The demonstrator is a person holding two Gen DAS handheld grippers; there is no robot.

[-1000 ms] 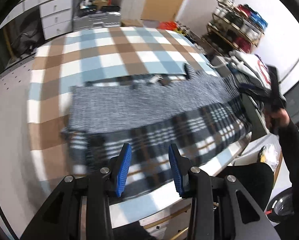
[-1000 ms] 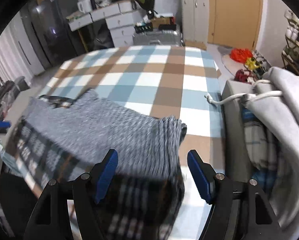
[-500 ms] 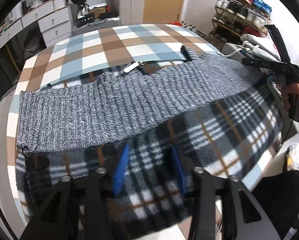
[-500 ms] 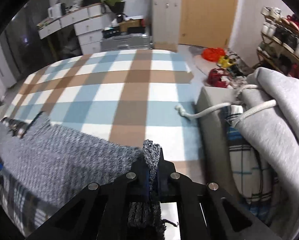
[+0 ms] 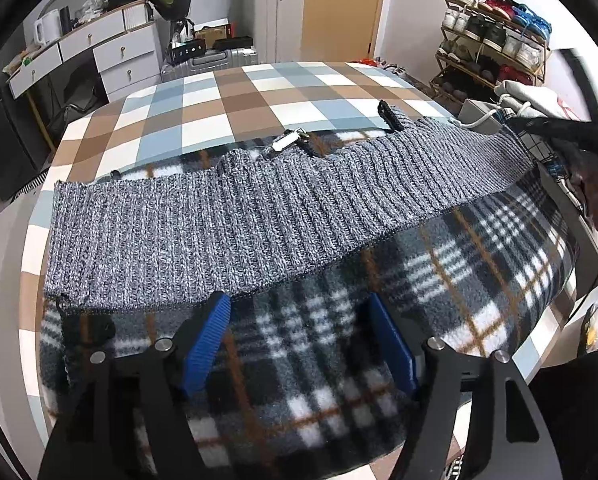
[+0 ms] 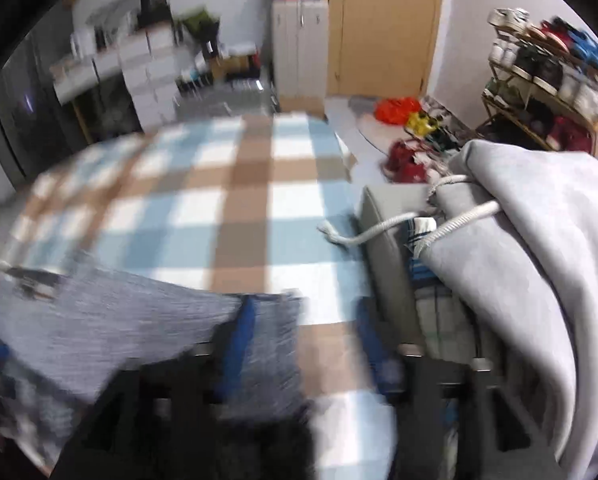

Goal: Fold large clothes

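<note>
A large garment lies across the checked tablecloth [image 5: 235, 100], its grey knit side [image 5: 235, 220] folded over its plaid fleece lining [image 5: 479, 248]. A metal zipper pull [image 5: 287, 142] shows at the fold's far edge. My left gripper [image 5: 299, 344] hovers over the plaid near the front edge, its jaws opening and nothing pinched between its blue pads [image 5: 207, 344]. In the blurred right wrist view my right gripper [image 6: 307, 344] is opening over the corner of the grey knit [image 6: 119, 320]; the fabric lies under it, not clamped. The right gripper [image 5: 559, 128] also appears in the left wrist view, held by a hand.
A grey hoodie [image 6: 539, 260] with white drawstrings [image 6: 379, 228] is piled on a grey box right of the table. A shoe rack [image 5: 495, 40] stands behind it. White drawers [image 5: 111, 52] and a suitcase [image 5: 219, 58] stand beyond the far edge.
My left gripper's jaws have spread wider over the plaid. My right gripper, shut on the grey knit edge half a second ago, has let it go and opened.
</note>
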